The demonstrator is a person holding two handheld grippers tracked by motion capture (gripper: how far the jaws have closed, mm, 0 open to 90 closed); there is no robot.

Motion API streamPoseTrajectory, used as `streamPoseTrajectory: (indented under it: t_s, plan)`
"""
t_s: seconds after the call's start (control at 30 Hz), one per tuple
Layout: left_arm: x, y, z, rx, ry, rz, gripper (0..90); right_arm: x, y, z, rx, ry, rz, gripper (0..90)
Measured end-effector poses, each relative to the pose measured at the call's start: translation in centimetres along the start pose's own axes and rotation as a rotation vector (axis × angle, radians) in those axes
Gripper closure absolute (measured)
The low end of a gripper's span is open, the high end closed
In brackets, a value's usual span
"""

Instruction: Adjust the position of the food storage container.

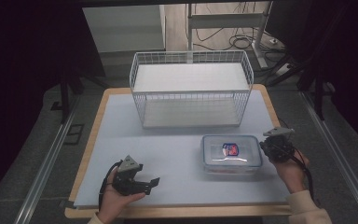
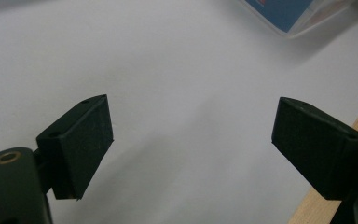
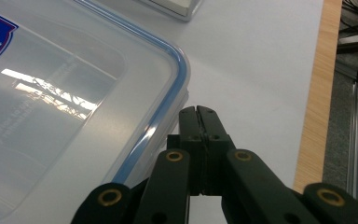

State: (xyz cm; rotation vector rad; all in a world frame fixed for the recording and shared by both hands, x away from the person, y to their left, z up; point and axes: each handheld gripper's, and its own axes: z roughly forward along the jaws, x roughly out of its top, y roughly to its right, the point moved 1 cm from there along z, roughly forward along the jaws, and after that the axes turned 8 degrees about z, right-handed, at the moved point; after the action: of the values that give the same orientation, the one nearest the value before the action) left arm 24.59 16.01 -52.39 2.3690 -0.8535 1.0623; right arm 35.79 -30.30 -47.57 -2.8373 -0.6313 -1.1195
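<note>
- Beside the left gripper (image 1: 145, 183), bare white mat; jaws stood wide apart, holding nothing.
- Ahead and right of it sat the clear lidded container (image 1: 231, 153), blue-sealed lid on, contents unclear beyond a label.
- Just right of that lid edge, the right gripper (image 3: 198, 112) was fully closed, empty.
- Beyond both, the wire basket (image 1: 191, 95) held nothing; judged: work barely begun.

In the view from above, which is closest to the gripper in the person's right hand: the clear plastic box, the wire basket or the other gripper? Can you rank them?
From the right gripper:
1. Clear plastic box, right beside it, on its left.
2. Wire basket, up the table, toward the far edge.
3. Left gripper, across the table, near the front left.
</note>
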Motion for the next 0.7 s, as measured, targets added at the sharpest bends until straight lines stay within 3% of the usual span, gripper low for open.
streamPoseTrajectory:
  t_s: [0.3, 0.47, 0.7]
  plan:
    - [-0.1, -0.1, 0.1, -0.002, -0.005, -0.010, 12.2, 0.6, -1.7, -0.2, 0.034, 0.009, -0.033, 89.6]
    - [-0.1, -0.2, 0.0, -0.002, -0.005, -0.011, 12.2, 0.3, -1.4, 0.1, 0.052, -0.020, -0.021, 89.6]
    - [-0.1, -0.2, 0.1, -0.003, -0.008, -0.011, 12.2, 0.4, -1.7, -0.1, 0.076, -0.011, -0.008, 89.6]
